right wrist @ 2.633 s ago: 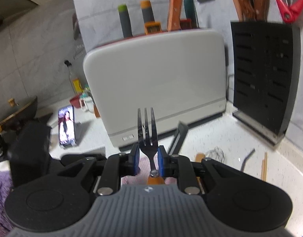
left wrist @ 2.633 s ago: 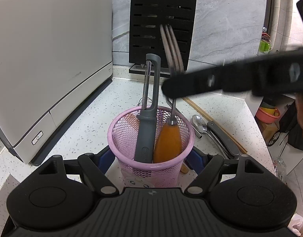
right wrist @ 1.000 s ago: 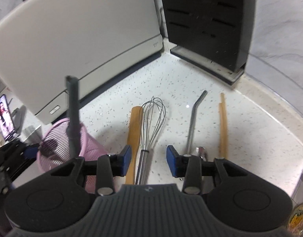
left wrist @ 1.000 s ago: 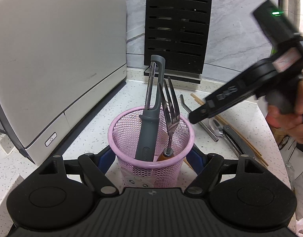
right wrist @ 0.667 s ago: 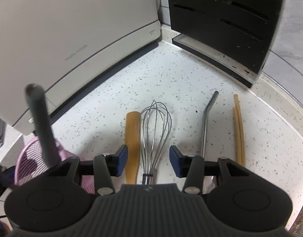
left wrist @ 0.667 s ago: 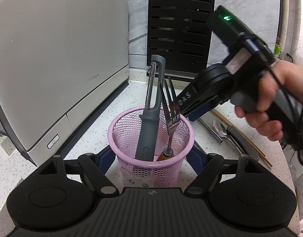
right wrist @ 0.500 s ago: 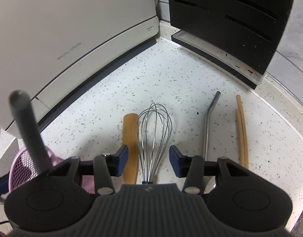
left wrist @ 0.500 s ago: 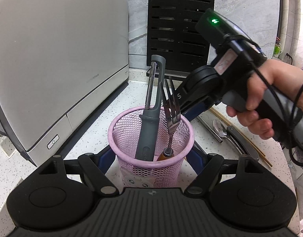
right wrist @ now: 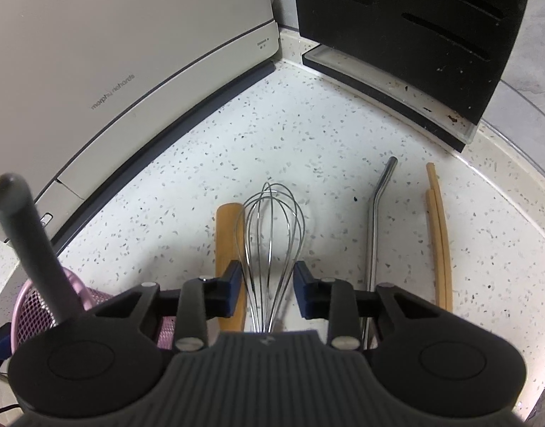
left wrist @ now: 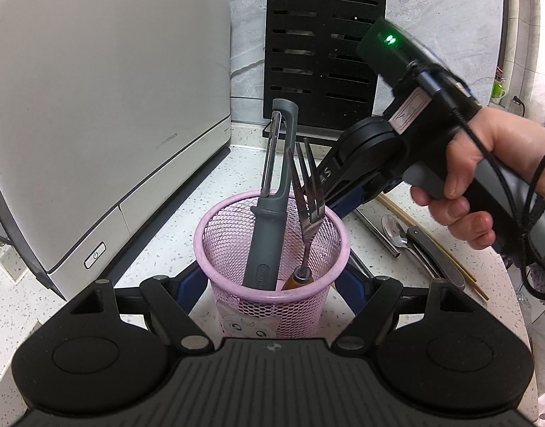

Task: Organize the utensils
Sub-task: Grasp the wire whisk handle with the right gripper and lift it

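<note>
My left gripper (left wrist: 272,284) is shut on the pink mesh cup (left wrist: 215,227), which stands on the counter. In the cup stand a grey peeler (left wrist: 272,192) and a fork (left wrist: 308,192) with an orange handle, tines up. My right gripper (right wrist: 267,286) is open and empty, low over a wire whisk (right wrist: 272,220) that lies between its fingers. A wooden handle (right wrist: 228,242) lies just left of the whisk. In the left wrist view the right gripper (left wrist: 347,195) is behind and right of the cup.
A metal straw (right wrist: 377,213) and wooden chopsticks (right wrist: 437,235) lie right of the whisk. A spoon (left wrist: 396,231) and a dark-handled utensil (left wrist: 432,256) lie further right. A white appliance (left wrist: 94,106) stands left, a black knife block (left wrist: 322,53) at the back.
The right gripper let go of the fork into the cup, swung right and came down over the whisk, which now lies between its open fingers. The left gripper has kept hold of the cup.
</note>
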A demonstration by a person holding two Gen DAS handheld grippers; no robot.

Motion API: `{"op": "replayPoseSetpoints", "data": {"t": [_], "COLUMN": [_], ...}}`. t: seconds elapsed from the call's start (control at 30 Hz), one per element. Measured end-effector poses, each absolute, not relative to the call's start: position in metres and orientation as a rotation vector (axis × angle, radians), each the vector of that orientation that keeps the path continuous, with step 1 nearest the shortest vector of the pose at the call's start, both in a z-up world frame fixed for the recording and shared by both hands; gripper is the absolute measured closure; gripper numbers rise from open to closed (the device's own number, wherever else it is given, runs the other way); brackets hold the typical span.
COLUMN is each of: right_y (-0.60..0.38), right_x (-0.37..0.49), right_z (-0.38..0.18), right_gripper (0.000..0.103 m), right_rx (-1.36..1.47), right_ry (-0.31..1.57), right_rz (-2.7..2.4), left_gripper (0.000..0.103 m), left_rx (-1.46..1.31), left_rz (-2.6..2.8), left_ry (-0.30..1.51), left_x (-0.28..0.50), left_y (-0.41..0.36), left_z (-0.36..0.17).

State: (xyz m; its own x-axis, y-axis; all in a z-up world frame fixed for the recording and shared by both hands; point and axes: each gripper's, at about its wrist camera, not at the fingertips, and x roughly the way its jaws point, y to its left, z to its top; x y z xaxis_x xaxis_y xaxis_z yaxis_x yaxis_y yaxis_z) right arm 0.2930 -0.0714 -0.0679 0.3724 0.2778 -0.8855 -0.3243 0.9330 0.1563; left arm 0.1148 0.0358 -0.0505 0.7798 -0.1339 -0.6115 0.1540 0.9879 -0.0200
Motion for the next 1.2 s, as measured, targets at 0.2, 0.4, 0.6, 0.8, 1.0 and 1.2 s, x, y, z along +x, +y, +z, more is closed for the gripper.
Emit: {"op": "replayPoseSetpoints", "data": {"t": [0.2,0.4,0.6,0.8,1.0,1.2], "right_y": [-0.079,-0.091,-0.105,-0.124,-0.144,-0.145], "right_x": [0.277,0.249,0.215,0.181,0.15,0.128], "right_z": [-0.046,-0.022,-0.009,0.014,0.052,0.084], "right_gripper": [0.075,0.078,0.079,0.08,0.08,0.079], "right_rx": [-0.053,-0.074,-0.071,-0.025,0.093,0.161], "right_ry": [1.054,0.946,0.827,0.685,0.541,0.451], "right_rz": [0.396,0.407,0.394,0.376,0.422,0.542], "left_gripper": [0.013,0.013,0.013,0.013,0.013,0.013], "left_rx": [0.033,0.028,0.028,0.022,0.03,0.026], "left_rz": [-0.154,-0.154,-0.152,-0.161,-0.167,-0.169], "left_ry": [0.658,0.658,0.656,0.652,0.647,0.648], "left_x": [0.115,0.115,0.114,0.11,0.106,0.104], "left_y": [0.036,0.037,0.037,0.035,0.031,0.03], "left_z": [-0.05,-0.05,-0.051,-0.051,-0.051,-0.05]}}
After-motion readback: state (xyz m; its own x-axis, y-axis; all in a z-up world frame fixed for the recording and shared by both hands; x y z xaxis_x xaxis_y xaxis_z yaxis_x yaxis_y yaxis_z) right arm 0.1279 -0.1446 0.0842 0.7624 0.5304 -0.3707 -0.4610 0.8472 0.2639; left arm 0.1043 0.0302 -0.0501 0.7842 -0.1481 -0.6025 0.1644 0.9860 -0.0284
